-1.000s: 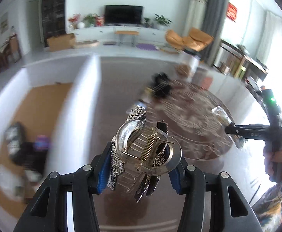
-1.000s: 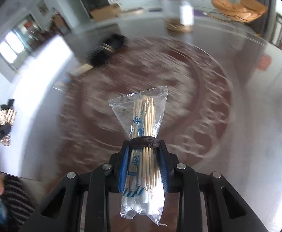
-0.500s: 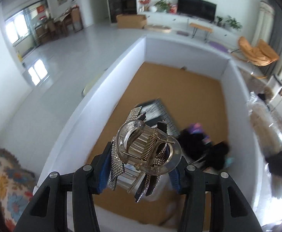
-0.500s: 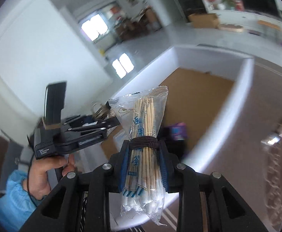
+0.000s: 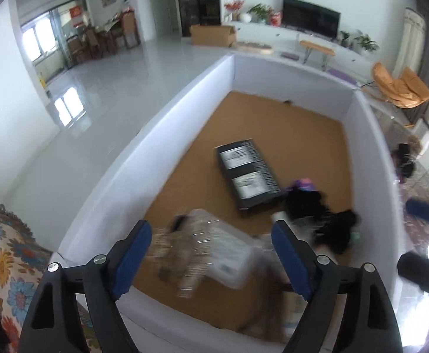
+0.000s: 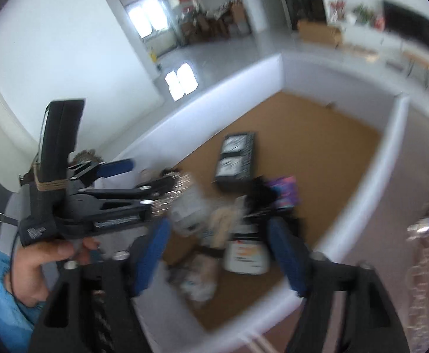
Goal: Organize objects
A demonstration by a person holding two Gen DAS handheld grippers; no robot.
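Both grippers hang over a white-walled box with a brown floor. My left gripper has its jaws opening, and the rhinestone hair clip is a falling blur between them, touching neither pad. My right gripper's jaws are opening too. The toothpick packet shows as a beige blur dropping away between its fingers. In the right wrist view the left gripper sits at left in a hand, with the sparkling clip just off its tips.
On the box floor lie a black carton, black clumps, a purple item and a clear plastic packet. A white pack lies near the front wall. A patterned table borders the box on the right.
Both grippers swung from the patterned table to above the box. Each then opened: the hair clip left the left gripper and the toothpick packet left the right one.
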